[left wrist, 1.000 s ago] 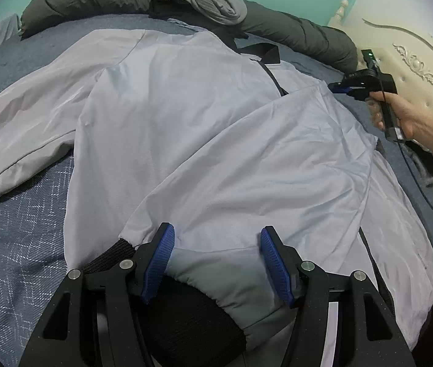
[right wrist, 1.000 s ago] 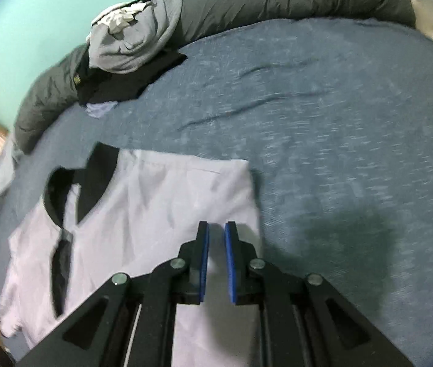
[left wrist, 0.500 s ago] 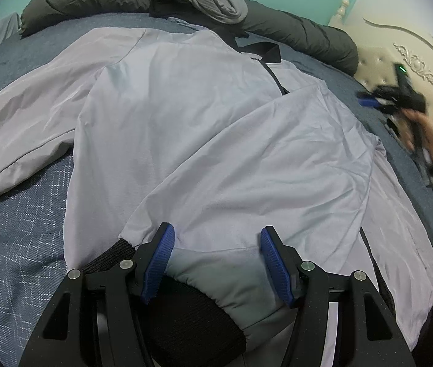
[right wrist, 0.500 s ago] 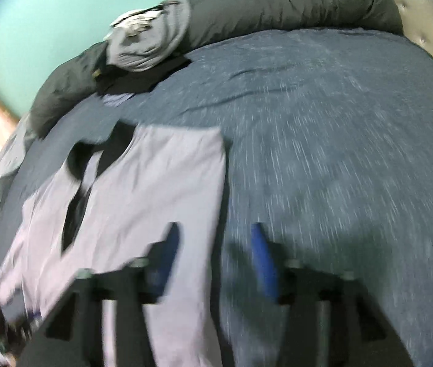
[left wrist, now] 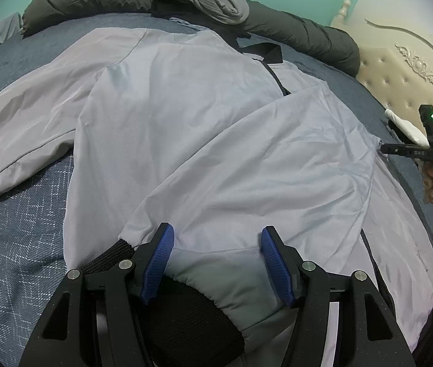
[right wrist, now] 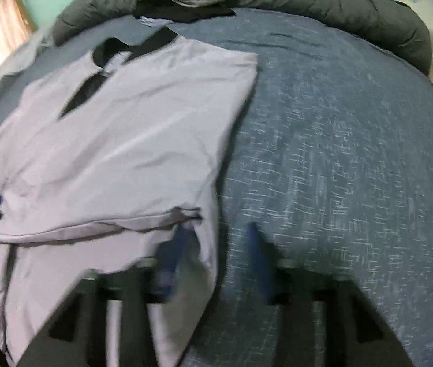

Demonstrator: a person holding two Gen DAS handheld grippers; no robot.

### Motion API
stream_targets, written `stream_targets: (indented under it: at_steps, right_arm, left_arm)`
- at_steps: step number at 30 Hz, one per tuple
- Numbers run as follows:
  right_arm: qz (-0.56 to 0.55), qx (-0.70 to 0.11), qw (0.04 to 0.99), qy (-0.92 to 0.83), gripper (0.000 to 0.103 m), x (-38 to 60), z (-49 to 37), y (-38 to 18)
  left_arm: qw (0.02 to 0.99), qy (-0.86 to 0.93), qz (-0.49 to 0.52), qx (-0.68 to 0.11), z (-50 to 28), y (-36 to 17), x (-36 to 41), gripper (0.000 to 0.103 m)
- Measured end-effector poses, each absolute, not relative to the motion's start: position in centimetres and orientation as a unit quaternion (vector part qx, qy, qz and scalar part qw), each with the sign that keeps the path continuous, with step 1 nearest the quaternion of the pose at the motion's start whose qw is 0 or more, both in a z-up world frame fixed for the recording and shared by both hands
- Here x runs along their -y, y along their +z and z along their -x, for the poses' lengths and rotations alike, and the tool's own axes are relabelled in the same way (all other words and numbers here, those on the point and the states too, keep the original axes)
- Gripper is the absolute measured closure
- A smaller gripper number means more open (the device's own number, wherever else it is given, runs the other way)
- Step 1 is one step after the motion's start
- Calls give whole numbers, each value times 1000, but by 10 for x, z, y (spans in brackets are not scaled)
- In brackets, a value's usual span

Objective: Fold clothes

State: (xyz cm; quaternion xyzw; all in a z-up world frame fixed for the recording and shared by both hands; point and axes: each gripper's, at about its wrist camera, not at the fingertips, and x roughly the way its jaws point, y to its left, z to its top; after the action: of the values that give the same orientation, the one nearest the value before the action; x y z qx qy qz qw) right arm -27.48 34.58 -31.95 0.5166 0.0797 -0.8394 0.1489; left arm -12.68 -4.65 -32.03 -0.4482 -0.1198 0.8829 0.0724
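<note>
Left wrist view, left gripper [left wrist: 216, 260] jaws pinching jacket [left wrist: 216, 140] cuff, right gripper [right wrist: 216, 260] jaws closing, spread over jacket edge.

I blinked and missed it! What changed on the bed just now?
The right claw, shut over the jacket's shoulder before, swung sideways to the jacket's side edge and opened. Its jaws are closing now with that edge between them. The left claw stayed put, still gripping the sleeve. The jacket has not moved.

Pale lilac jacket [left wrist: 185, 128] lies spread flat, one sleeve folded across.
</note>
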Motion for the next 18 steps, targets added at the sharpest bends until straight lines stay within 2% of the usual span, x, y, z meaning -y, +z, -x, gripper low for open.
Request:
stream_targets:
  at_steps: [6, 11, 13, 18]
  right_arm:
    - [-518, -27, 130, -845, 89, -370, 279, -330]
    - [-516, 37, 145, -843, 87, -389, 276, -328]
    - [-513, 59, 142, -845, 84, -392, 269, -318]
    - [-475, 84, 139, -865, 84, -390, 264, -285]
  left_arm:
    - [77, 882, 446, 126, 129, -322, 47, 39]
    - [77, 882, 447, 127, 131, -322, 47, 39]
    - [77, 882, 447, 127, 132, -322, 46, 39]
    - [77, 882, 447, 128, 132, -323, 46, 39]
